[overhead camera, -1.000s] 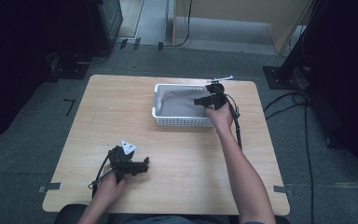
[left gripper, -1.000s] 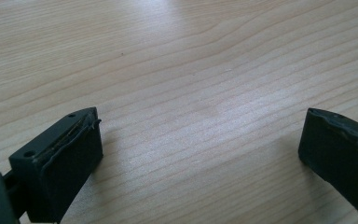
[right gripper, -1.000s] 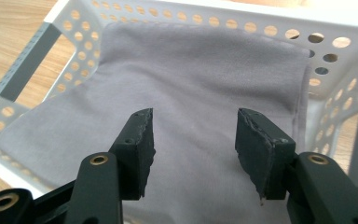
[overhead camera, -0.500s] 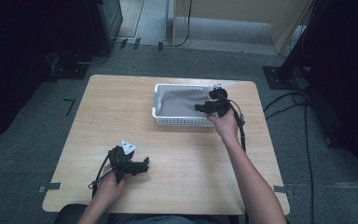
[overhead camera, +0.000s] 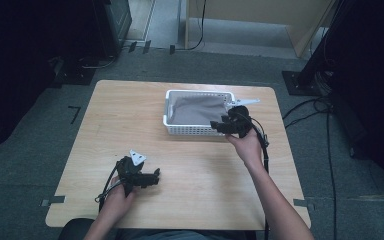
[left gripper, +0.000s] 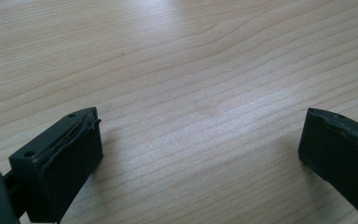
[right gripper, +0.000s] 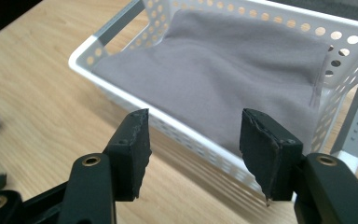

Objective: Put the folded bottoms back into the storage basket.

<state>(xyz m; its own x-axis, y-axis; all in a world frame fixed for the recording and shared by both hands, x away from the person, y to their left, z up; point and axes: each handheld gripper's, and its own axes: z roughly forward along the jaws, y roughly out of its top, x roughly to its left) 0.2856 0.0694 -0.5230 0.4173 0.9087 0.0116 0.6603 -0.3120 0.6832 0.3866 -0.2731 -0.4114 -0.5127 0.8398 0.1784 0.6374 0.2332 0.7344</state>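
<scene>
- The basket [overhead camera: 198, 113] sits on the far right part of the surface [overhead camera: 180, 200], its long axis running left to right across it, open side up.
- The grey cloth [overhead camera: 197, 109] lies spread inside the basket, covering its floor.
- Your right tongs [overhead camera: 219, 126] hang at the basket's near right corner, just beside the near wall, pointing left along it.
- In the right gripper view, the right tongs [right gripper: 193, 140] stand open with nothing between them; the jaws have just been opening. The basket's [right gripper: 121, 95] near rim runs slanted behind them, and the cloth [right gripper: 223, 65] rises a little against the far wall.
- That view also shows the round holes in the basket walls and a loose thread at the cloth's right edge, which the high view leaves too small to tell.
- Your left tongs [overhead camera: 152, 177] rest low near the front left of the surface, pointing right, well apart from the basket.
- In the left gripper view, the left tongs [left gripper: 200, 149] gape wide over bare wood grain, holding nothing.
- Open wood lies between your two hands and all along the left half; the basket's right end is near the surface's right edge.
</scene>
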